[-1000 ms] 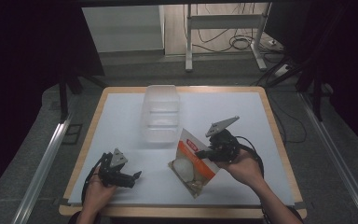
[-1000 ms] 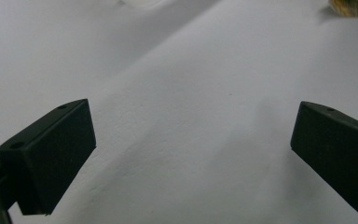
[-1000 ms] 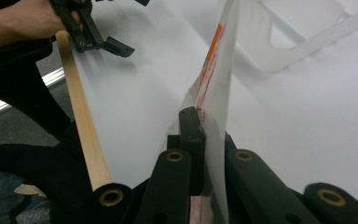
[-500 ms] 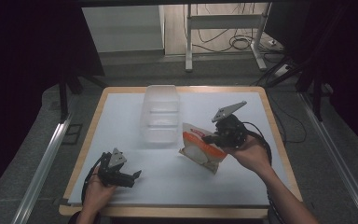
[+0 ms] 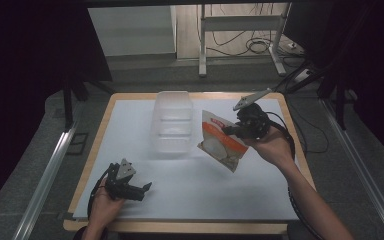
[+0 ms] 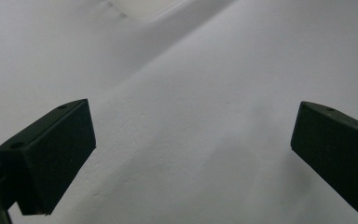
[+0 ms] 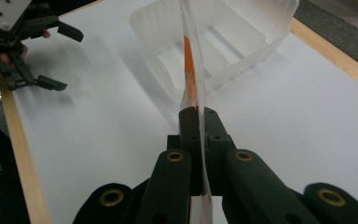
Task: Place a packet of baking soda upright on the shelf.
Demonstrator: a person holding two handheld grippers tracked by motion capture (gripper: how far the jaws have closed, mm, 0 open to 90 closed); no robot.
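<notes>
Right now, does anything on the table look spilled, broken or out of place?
Nothing stands out. The right gripper holds the packet by its edge beside the clear bin, which stands upright. The left gripper sits open, nothing spilled.

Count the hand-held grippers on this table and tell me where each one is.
2. The left hand-held gripper rests open at the table's near left corner; the right hand-held gripper is raised at the right, clamped on a snack bag.
</notes>
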